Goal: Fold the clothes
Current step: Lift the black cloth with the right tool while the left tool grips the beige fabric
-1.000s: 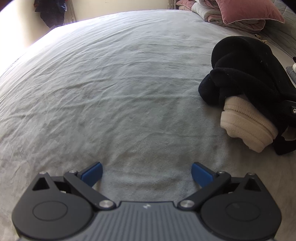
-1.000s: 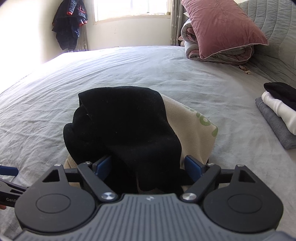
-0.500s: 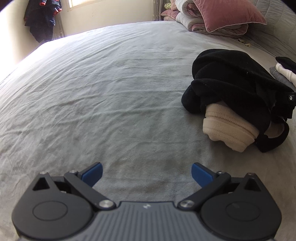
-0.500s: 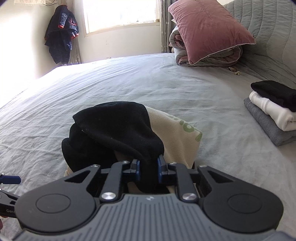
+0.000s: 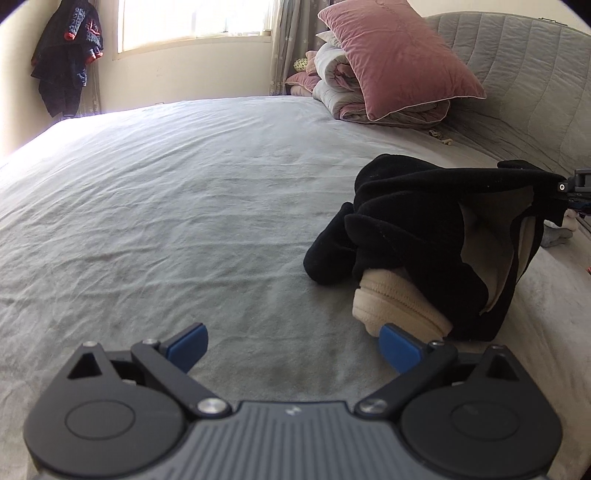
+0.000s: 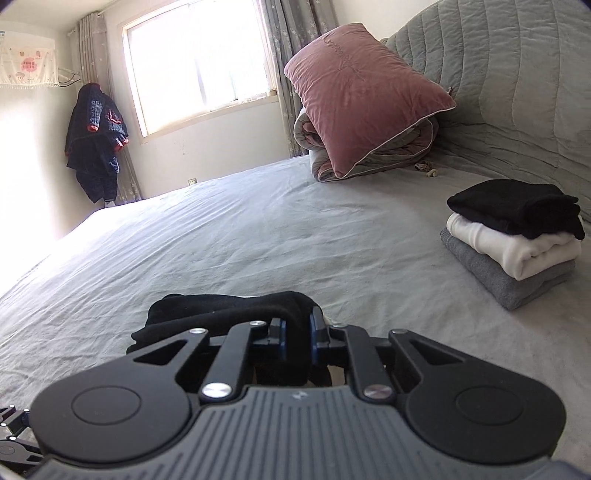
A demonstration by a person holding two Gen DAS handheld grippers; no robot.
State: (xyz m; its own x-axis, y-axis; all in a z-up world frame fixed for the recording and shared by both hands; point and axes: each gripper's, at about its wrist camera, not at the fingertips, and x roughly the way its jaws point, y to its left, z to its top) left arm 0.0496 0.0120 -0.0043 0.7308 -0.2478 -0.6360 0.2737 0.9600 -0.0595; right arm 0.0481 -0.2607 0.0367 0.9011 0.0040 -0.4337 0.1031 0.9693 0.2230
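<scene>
Black garment [image 5: 413,221]: edge lifted at right of frame, right gripper [image 6: 295,325] just clamped onto it; left gripper [image 5: 291,345] spread, empty; unfolding begins

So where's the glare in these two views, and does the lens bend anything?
Left wrist view: the window blows out white, washing the bed at its far left corner; dark vignette in the corners. Right wrist view: the window glares too, the left wall is overexposed, and the headboard curves with fisheye bending.

Right claw [image 6: 297,328] just closed, pinching black fabric – left claw [image 5: 293,347] gaping, empty
</scene>
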